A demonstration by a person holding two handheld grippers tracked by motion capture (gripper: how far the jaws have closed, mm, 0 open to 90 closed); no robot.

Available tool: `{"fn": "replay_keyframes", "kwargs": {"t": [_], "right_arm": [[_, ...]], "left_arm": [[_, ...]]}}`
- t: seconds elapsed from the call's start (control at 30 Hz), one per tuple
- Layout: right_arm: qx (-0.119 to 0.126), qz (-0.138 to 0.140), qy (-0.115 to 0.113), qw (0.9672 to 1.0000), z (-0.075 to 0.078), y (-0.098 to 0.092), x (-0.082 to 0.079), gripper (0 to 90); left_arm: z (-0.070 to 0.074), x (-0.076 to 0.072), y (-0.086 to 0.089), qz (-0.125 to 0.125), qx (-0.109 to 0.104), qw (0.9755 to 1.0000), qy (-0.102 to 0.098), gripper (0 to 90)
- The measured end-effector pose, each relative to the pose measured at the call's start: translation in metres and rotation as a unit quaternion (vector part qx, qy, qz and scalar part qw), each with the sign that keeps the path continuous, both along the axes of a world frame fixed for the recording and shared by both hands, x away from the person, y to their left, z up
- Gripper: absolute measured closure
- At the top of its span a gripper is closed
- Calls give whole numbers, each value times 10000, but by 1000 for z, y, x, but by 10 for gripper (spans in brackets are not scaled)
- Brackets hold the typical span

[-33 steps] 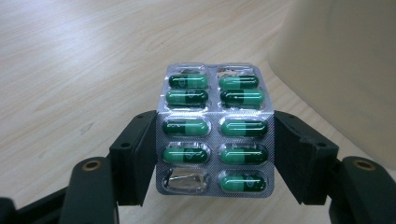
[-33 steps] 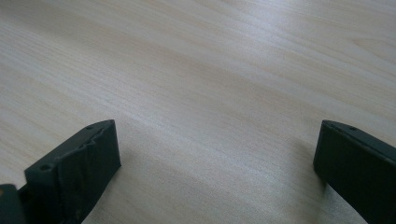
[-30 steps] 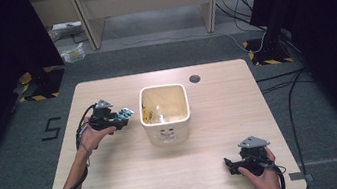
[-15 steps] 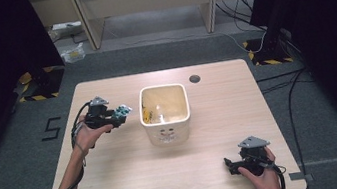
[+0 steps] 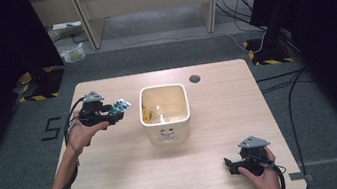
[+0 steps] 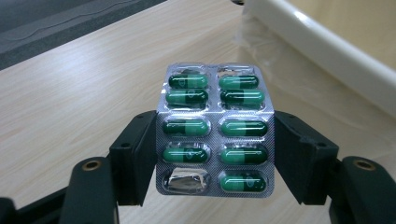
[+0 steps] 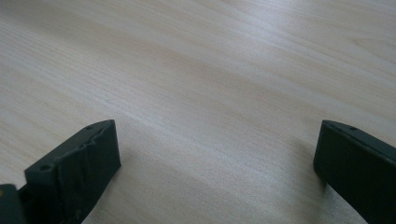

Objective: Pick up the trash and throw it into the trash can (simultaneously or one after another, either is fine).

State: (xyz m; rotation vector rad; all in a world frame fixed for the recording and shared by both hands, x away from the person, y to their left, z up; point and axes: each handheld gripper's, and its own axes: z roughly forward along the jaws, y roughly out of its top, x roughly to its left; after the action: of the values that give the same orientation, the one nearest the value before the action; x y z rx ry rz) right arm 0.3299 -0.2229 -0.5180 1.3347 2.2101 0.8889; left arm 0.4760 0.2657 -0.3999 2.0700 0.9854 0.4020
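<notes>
My left gripper [image 5: 116, 110] is shut on a silver blister pack of green capsules [image 6: 215, 128], its two black jaws pressing on the pack's long edges. In the high view the blister pack [image 5: 119, 106] hangs above the table, a short way left of a cream square tub [image 5: 168, 134], and the tub's rim [image 6: 327, 42] runs along the upper right of the left gripper view. Two pockets of the pack look emptied. My right gripper [image 5: 229, 164] rests near the table's front right with its jaws wide open; the right gripper [image 7: 217, 161] has bare wood between them.
The wooden table [image 5: 119, 182] has a round cable hole [image 5: 194, 78] at the back. Something yellow lies inside the tub. A cable trails from the left gripper off the table's left edge. Dark floor and black curtains surround the table.
My left hand has lifted the blister pack higher above the table, staying left of the tub. The right hand and gripper have stayed in place.
</notes>
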Motion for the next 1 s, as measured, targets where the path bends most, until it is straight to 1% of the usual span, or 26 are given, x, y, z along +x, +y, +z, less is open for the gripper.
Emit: {"fn": "replay_keyframes", "kwargs": {"t": [0.13, 0.3, 0.4, 0.6, 0.87, 1.0], "right_arm": [[0, 0, 0, 10000, 0, 0, 0, 8], [1, -1, 0, 10000, 0, 0, 0, 7], [0, 1, -1, 10000, 0, 0, 0, 7], [-2, 3, -2, 10000, 0, 0, 0, 7], [1, 0, 0, 10000, 0, 0, 0, 8], [0, 0, 0, 10000, 0, 0, 0, 8]], "left_arm": [[9, -4, -3, -91, 26, 9999, -65, 341], [25, -6, -3, -139, -64, 9997, -179, 341], [34, -9, -5, -199, -42, 9995, -261, 341], [44, -15, -15, -364, -39, 9986, -373, 341], [53, -16, -30, -573, 26, 9976, -399, 341], [56, -17, -39, -680, -1, 9968, -412, 341]]}}
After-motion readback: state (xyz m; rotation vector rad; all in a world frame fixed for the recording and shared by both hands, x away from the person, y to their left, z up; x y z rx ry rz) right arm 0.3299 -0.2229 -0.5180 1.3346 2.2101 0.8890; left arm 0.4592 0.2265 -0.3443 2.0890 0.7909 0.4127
